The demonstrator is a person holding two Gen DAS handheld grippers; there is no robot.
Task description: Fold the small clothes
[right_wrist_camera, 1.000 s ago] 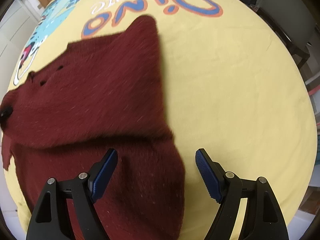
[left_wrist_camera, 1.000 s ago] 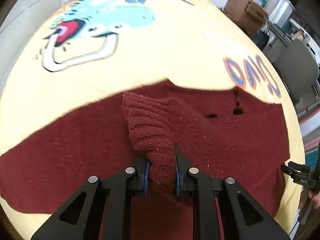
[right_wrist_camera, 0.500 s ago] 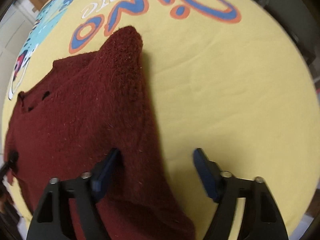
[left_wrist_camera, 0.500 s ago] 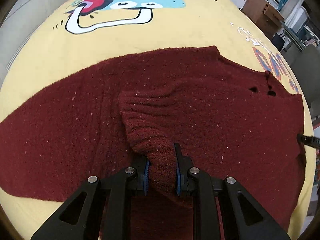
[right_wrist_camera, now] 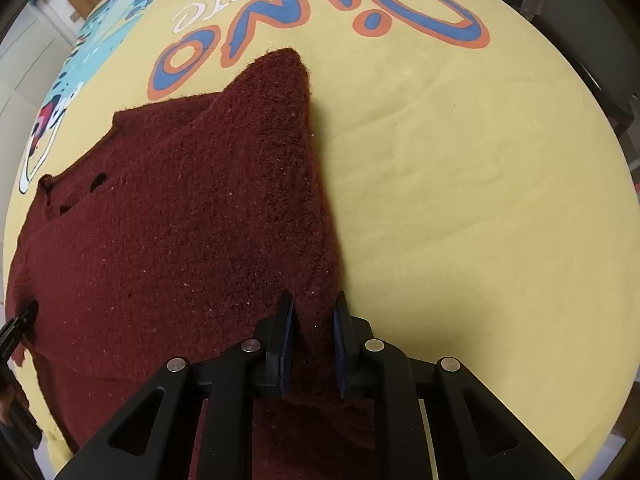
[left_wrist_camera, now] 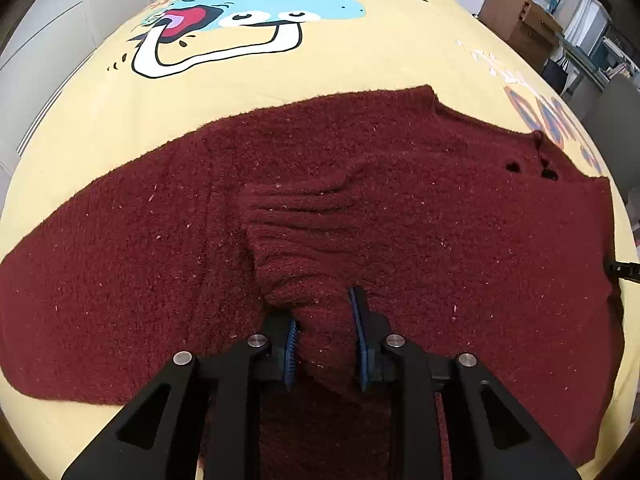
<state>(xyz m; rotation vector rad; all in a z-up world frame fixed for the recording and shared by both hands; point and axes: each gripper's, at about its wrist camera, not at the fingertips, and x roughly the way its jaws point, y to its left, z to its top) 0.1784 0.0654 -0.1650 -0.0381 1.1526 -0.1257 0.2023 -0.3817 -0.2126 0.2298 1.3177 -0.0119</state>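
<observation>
I am pinching the maroon knit sweater [left_wrist_camera: 400,220] lying on the yellow dinosaur bedspread [right_wrist_camera: 460,200]: left hand-held gripper [left_wrist_camera: 325,336] gripping a ribbed fold, right hand-held gripper [right_wrist_camera: 312,340] gripping its edge. The knit is looking soft, limp and stretchy; I am favouring ribbed edges.

The sweater [left_wrist_camera: 400,208] runs off the bottom edge of both wrist views — its lower part is hidden behind the black tongs' arms; shelves beyond the bed [left_wrist_camera: 360,68] blur.
</observation>
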